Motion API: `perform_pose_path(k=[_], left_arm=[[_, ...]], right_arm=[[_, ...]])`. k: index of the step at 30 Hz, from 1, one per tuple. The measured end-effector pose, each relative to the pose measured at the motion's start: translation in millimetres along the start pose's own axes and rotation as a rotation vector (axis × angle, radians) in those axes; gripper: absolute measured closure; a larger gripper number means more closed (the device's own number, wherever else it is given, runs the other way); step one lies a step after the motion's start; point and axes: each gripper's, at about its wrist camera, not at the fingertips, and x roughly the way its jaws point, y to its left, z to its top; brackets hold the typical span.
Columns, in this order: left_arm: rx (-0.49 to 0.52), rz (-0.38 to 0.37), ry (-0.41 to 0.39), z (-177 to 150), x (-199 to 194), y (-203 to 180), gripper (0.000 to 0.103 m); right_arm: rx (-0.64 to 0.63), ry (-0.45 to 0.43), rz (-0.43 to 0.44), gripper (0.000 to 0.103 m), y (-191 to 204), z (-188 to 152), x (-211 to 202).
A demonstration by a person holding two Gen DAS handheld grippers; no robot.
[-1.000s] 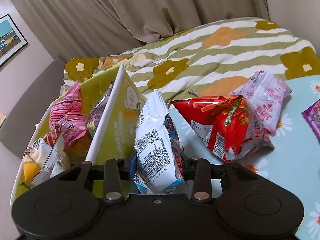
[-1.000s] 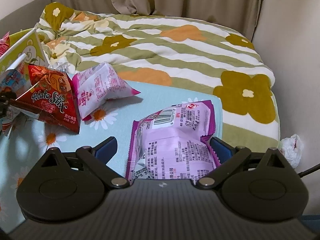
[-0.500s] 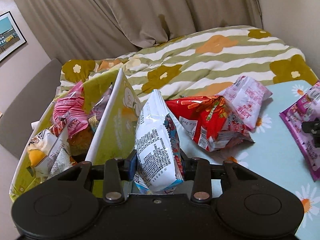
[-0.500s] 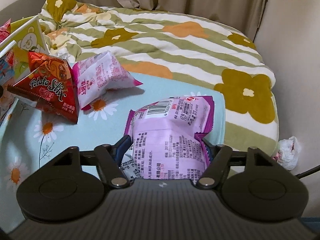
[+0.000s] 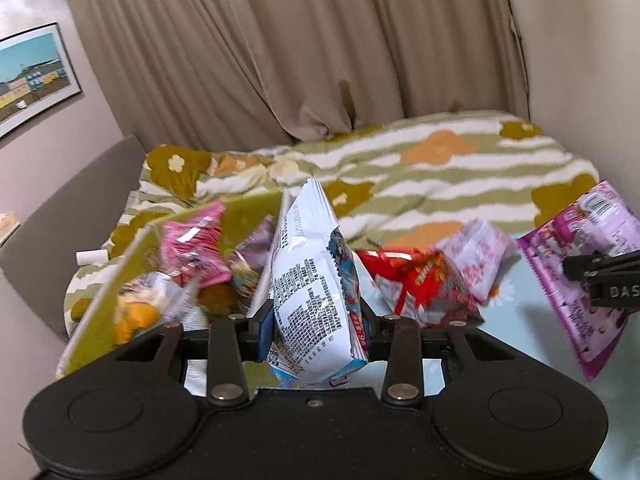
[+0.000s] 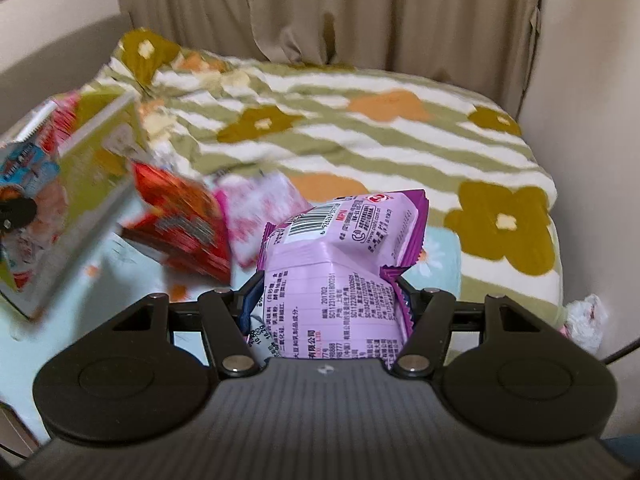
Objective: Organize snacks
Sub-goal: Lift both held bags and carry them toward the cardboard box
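Tongs on both sides were loaded: the left tongs (image 5: 316, 322) pinched a white snack bag (image 5: 310, 292) upright by its lower half, and the right tongs (image 6: 326, 304) had their jaws closing on a purple snack bag (image 6: 344, 264), whose crumpled sides already met the pads. Both bags hung clear above the light-blue daisy tabletop (image 5: 516, 316).

Judging from the task, the step in hand was carrying each bag to the yellow-green box (image 5: 120, 276) at the tabletop's left edge, which already held several packets. To do it well, the white snack bag should probably be brought over the box's near wall before any release, since it stood tall and could tip outward. The purple snack bag looked puffy and slippery; a firm squeeze low on the pack seemed wise, and the 2 hands would likely need to go in turn so they did not crowd the same opening.

A red snack bag (image 5: 420, 288) and a pink-and-white snack bag (image 5: 476, 256) lay touching each other near the tabletop's far edge, not yet sorted.

Much was hard to read. Motion blur smeared the box, its contents and both loose bags. How much room remained in the box could not be told. Each bag's bottom end was hidden behind the tongs' body, and the purple snack bag was cut off at the picture's right edge in the left view.
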Motion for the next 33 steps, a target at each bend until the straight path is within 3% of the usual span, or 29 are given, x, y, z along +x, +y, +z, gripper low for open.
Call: perform_pose_path(k=[11,19,26,33], left_arm=[[-0.079,0.075,-0.107,18,-58,72,0.06],[-0.109,0.093,-0.142,22,-55,148,0.059],[-0.11,0.041,-0.134,25,-26,223,0.059],[-0.082,-0.071,-0.11,36,29,274,0.059]], right_arm=[[-0.007,-0.132,0.206,0.026,63,54,-54],[-0.02,-0.19,0.311,0.026,137,93,-69],[0.021,-0.192,0.298,0.026,204,123,-57],[0.06,-0.19,0.227,0.026,260,148,-36]])
